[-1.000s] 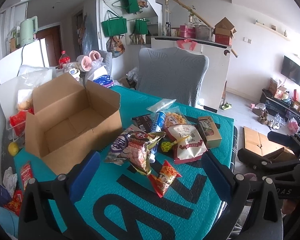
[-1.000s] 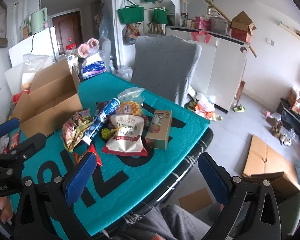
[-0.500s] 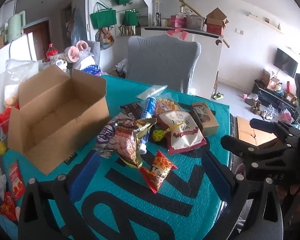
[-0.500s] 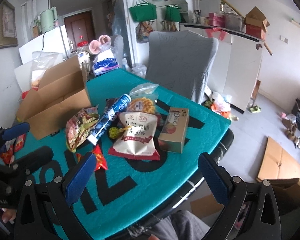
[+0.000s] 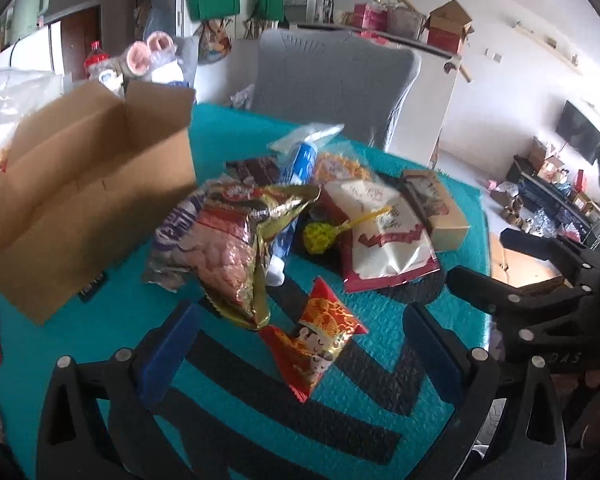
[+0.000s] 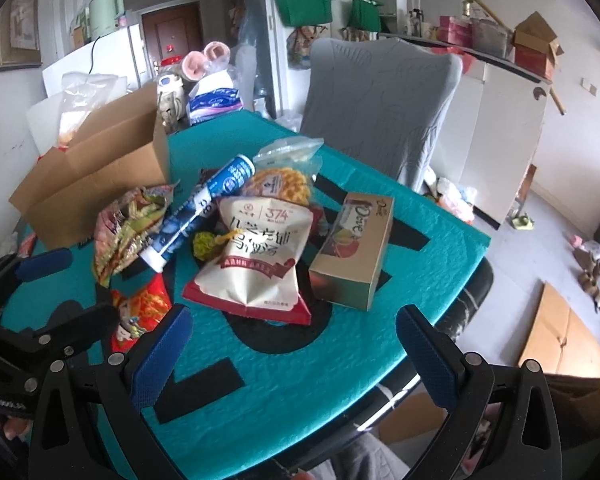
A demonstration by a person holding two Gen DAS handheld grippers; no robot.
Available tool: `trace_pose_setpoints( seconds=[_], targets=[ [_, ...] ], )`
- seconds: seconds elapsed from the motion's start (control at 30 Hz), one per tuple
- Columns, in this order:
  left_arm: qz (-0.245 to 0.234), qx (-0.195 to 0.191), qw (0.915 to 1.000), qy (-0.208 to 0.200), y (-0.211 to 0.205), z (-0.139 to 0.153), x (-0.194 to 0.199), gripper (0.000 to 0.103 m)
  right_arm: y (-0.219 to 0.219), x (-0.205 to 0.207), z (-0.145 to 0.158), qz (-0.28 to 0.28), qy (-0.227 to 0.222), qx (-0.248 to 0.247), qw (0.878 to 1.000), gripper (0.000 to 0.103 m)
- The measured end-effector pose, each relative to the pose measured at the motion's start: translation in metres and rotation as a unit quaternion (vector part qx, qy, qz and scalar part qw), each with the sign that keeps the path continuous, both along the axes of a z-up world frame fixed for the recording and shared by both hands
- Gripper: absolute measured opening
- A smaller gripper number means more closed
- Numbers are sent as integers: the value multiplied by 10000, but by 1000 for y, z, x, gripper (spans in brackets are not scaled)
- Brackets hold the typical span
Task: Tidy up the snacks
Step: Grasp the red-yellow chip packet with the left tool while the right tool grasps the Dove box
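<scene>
Left wrist view: left tongs (image 5: 296, 348) spread wide, empty, hovering low over the teal-covered bench (image 5: 112, 312). Straight between the blue pads (image 5: 168, 352), a small red foil snack packet (image 5: 314, 340) lying flat on the cover. Likely featherlight, crinkly and slick; best pinched across the narrow middle or at a crimped end seam, gently, since the contents may crush. Just beyond, a gold-and-red puffed snack bag (image 5: 236, 252) lying over a purple-printed bag (image 5: 168, 236); air-filled, soft, apt to squirm out of a hard squeeze, so better taken by the sealed top edge. Open cardboard box (image 5: 80, 184) to the left, flaps up, inside mostly hidden from this angle; a judged destination for the pile. Right tongs (image 5: 512, 264) visible at the far right edge, also parted.

Right wrist view: right tongs (image 6: 296, 348) wide apart, holding nothing, poised above the near bench edge. Ahead, a white-and-red pouch (image 6: 256, 256) lying partly over a yellow-green lollipop (image 6: 204, 242); pouch soft and light, gripped best at a flat corner or seam. Beside it on the right, a Dove chocolate carton (image 6: 352, 250), stiff, flat-sided, the easiest hold across its narrow width. Blue tube (image 6: 198, 210) lying slantwise against the pile, rigid and round, prone to roll, best clamped mid-length. Waffle biscuits in a clear bag (image 6: 280, 182) behind, brittle. Left tongs (image 6: 66, 290) at the left, close over the red packet.
</scene>
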State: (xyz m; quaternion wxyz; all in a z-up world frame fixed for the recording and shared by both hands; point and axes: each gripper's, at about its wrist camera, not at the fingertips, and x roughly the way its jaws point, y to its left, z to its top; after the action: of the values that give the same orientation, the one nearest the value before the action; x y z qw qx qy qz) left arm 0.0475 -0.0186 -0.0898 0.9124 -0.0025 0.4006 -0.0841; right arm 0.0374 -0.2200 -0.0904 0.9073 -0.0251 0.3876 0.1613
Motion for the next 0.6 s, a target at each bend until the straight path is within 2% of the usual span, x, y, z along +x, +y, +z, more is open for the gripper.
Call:
trace_pose_setpoints(
  seconds=[0.07, 0.13, 0.3, 0.4, 0.43, 0.47, 0.5, 0.53, 0.6],
  targets=[
    [93, 243, 9996, 104, -5, -5, 6, 103, -2, 4, -5, 8, 37, -28, 10000, 103],
    [117, 309, 9993, 201, -8, -10, 9, 103, -4, 7, -8, -40, 5, -85, 10000, 103],
    [-23, 276, 9985, 462, -13, -23, 18, 103, -8, 16, -15, -32, -16, -96, 9999, 103],
    [19, 176, 9988, 464, -11, -27, 21, 102, -11, 17, -17, 35, -7, -14, 10000, 103],
    [27, 172, 9987, 471, -11, -28, 23, 98, -12, 18, -18, 28, -10, -17, 10000, 103],
    [20, 186, 9985, 519, -12, -31, 25, 86, -13, 19, -19, 6, 0, -19, 10000, 103],
    [10, 164, 9978, 642, -11, -35, 27, 79, -13, 21, -20, -20, 8, -15, 10000, 103],
    [4, 34, 9973, 731, -10, -38, 28, 65, -14, 23, -20, -29, 16, 8, 10000, 103],
    [84, -5, 9982, 586, -8, -36, 26, 53, -17, 24, -22, -15, 27, 52, 10000, 103]
  ],
)
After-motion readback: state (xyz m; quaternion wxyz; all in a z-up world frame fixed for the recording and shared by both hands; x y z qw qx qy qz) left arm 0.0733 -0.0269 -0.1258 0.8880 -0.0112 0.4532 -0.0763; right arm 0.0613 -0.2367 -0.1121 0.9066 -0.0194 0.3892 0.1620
